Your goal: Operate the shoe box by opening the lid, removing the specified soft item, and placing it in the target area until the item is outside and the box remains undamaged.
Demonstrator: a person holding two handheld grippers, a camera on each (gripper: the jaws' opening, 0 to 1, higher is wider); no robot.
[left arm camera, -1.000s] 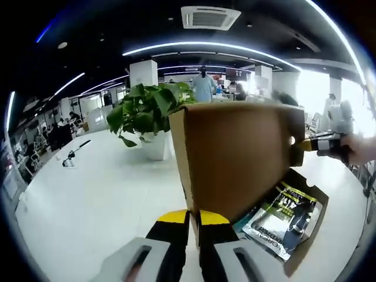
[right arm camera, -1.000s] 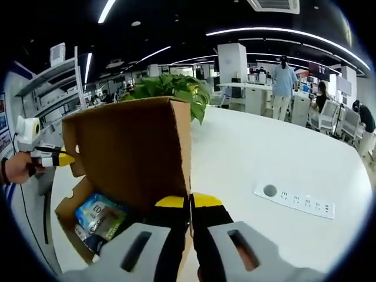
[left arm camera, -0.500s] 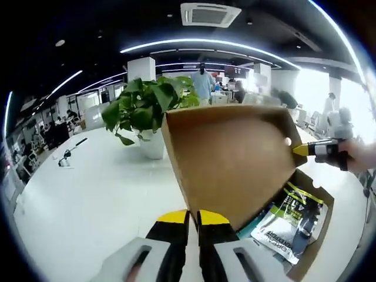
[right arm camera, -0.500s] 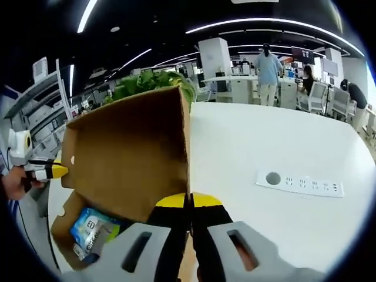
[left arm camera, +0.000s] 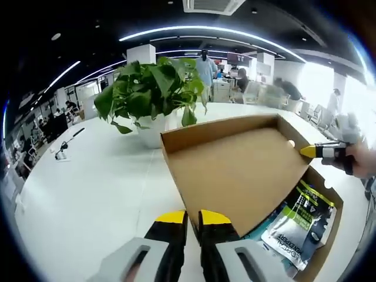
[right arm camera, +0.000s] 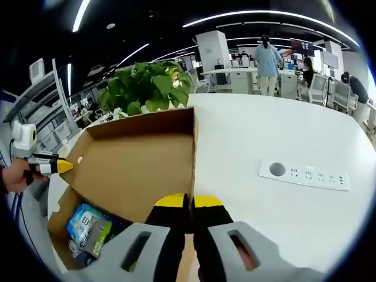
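Your left tool (left arm camera: 192, 218): yellow tips over black pads, grey body. Your right tool (right arm camera: 188, 202): same yellow, black, grey. Plain brown cardboard shoe box lid (left arm camera: 238, 170), unprinted inside face, paler raw edges. Soft packet in box (left arm camera: 302, 220): silver-grey with black print, yellow-green stripes, teal corner; from right gripper view, blue and green with white lettering (right arm camera: 88, 228). Glossy white table (right arm camera: 282, 141). White power strip (right arm camera: 304, 175), dark sockets. Leafy green plant (left arm camera: 150, 91) in white pot (left arm camera: 153, 136).
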